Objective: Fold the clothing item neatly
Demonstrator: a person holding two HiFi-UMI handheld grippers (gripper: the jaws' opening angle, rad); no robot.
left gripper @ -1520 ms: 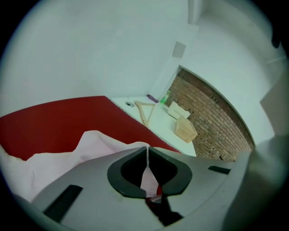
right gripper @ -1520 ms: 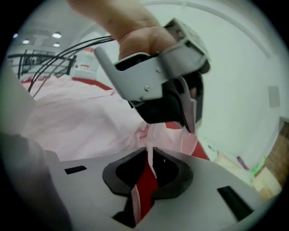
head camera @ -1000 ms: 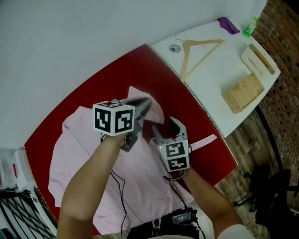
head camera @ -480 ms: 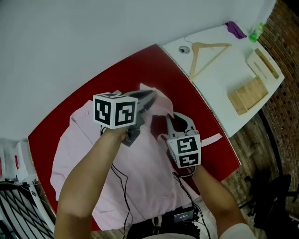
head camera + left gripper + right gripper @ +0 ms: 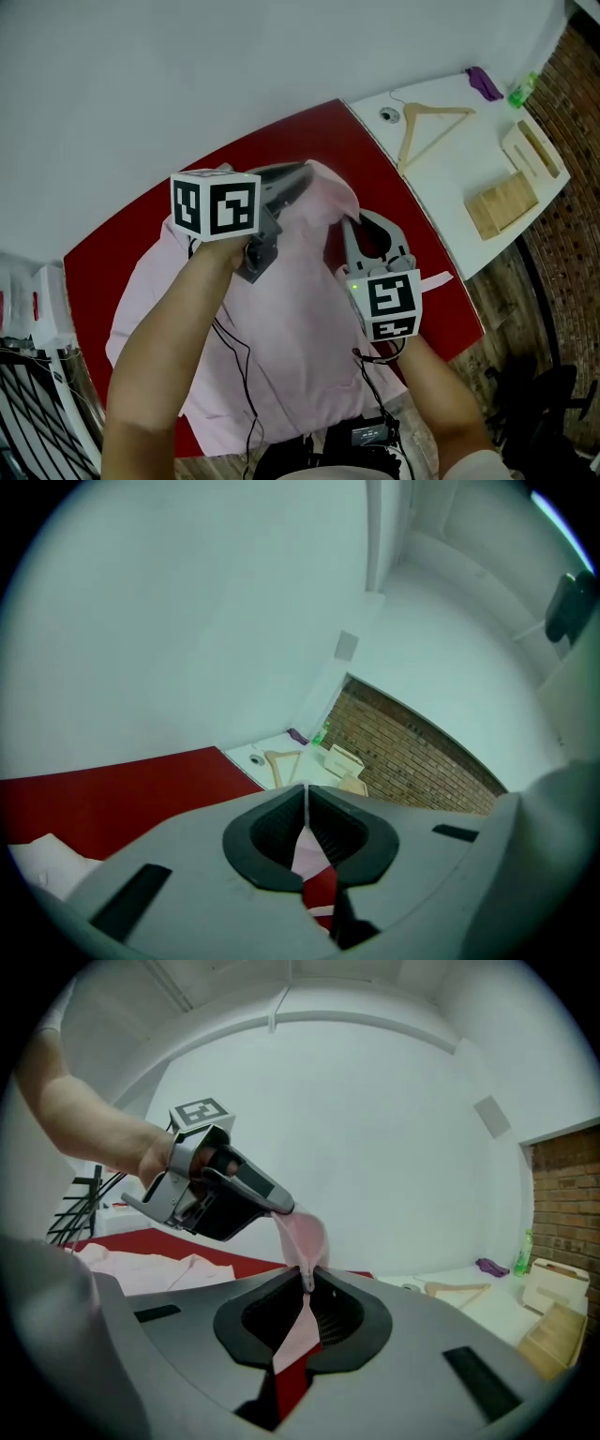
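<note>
Both grippers pinched cloth. Left gripper (image 5: 302,174) was clamped on a raised fold of the pink shirt (image 5: 281,328), above the red table (image 5: 112,258). Right gripper (image 5: 345,225), near the left one, had just been closing its jaws and held the same fold between them. Rest of the shirt lay spread on the table. Wooden hanger (image 5: 427,127) lay on the white counter (image 5: 450,178), well apart.

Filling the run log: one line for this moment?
left tongs: shut on pink shirt | right tongs: just closed on shirt | shirt: pinched part held above red table
</note>
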